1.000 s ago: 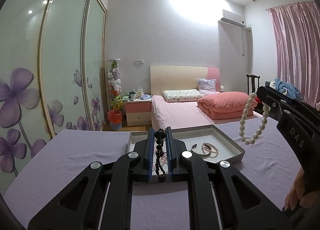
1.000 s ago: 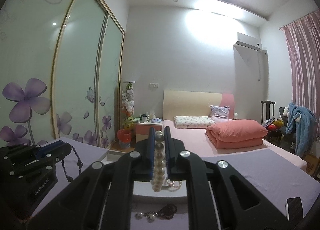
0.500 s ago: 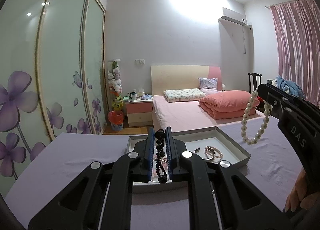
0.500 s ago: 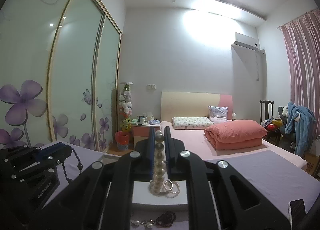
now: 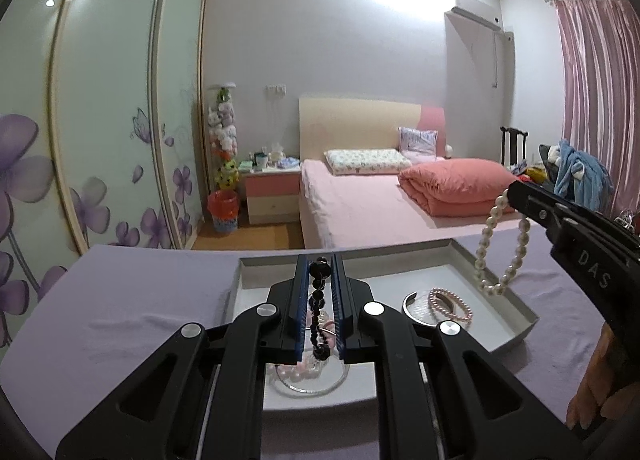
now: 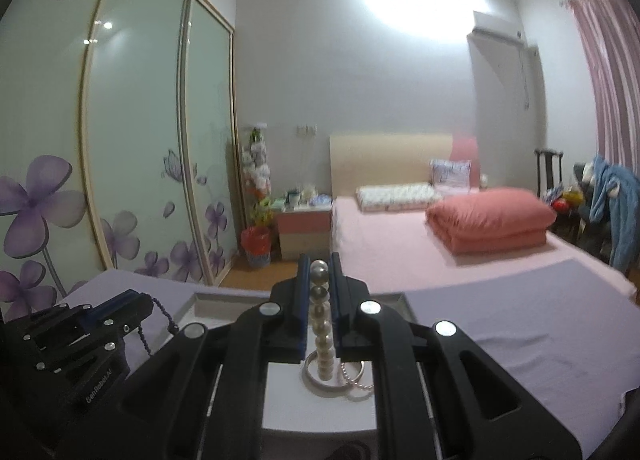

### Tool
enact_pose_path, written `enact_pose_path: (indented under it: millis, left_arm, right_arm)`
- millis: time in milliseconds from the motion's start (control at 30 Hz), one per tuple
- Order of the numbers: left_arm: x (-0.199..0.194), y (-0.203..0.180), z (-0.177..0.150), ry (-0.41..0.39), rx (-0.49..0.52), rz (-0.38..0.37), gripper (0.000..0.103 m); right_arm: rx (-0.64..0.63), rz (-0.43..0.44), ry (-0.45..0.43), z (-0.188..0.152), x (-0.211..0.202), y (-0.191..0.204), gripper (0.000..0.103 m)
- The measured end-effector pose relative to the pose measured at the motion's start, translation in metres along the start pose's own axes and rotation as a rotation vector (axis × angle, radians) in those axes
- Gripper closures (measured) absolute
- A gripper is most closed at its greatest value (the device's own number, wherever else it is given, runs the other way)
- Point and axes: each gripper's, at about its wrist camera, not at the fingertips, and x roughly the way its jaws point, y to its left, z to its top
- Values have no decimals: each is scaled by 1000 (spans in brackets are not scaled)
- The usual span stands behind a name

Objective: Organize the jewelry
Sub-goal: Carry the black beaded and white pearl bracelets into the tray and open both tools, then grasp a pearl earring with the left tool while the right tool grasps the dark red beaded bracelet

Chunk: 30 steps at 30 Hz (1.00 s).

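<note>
Jewelry here is mostly beaded strands. A bracelet of round black beads (image 5: 319, 310) hangs pinched between the closed jaws of the left hand-held gripper (image 5: 319, 314), over the near part of a shallow grey cardboard tray (image 5: 527, 314) on the lilac-covered tabletop (image 5: 132, 300). A loop of large white pearl beads (image 5: 502, 246) dangles from the right hand-held gripper (image 6: 320, 314), whose jaws are likewise clamped shut on it, above the tray's right wall. Already lying in the tray are a silver open bangle (image 5: 416, 302), a pink pearl bracelet (image 5: 450, 302) and some pale pink beads on a clear ring (image 5: 298, 374).

Both strands look light, limp and free to swing. The beads are smooth and probably slippery, so pinching across a single bead, as now, seems the surest hold. Lowering until the loop pools on the tray floor before letting go should prevent bouncing or tangling.
</note>
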Motion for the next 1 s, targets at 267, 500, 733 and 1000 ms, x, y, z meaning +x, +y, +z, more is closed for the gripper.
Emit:
enact_pose_path:
  millis: [267, 500, 733, 1000]
  left_arm:
    - [35, 0, -4, 100, -14, -32, 91]
    - [27, 21, -1, 115, -70, -36, 73]
    - [-4, 48, -4, 107, -104, -15, 70]
    - [-31, 65, -18, 149, -111, 17, 61]
  right_arm:
    - [73, 43, 150, -7, 60, -11, 91]
    - [132, 1, 177, -15, 56, -39, 69]
    - [142, -37, 216, -29, 31, -58, 69]
    - [136, -40, 302, -50, 6, -67, 69]
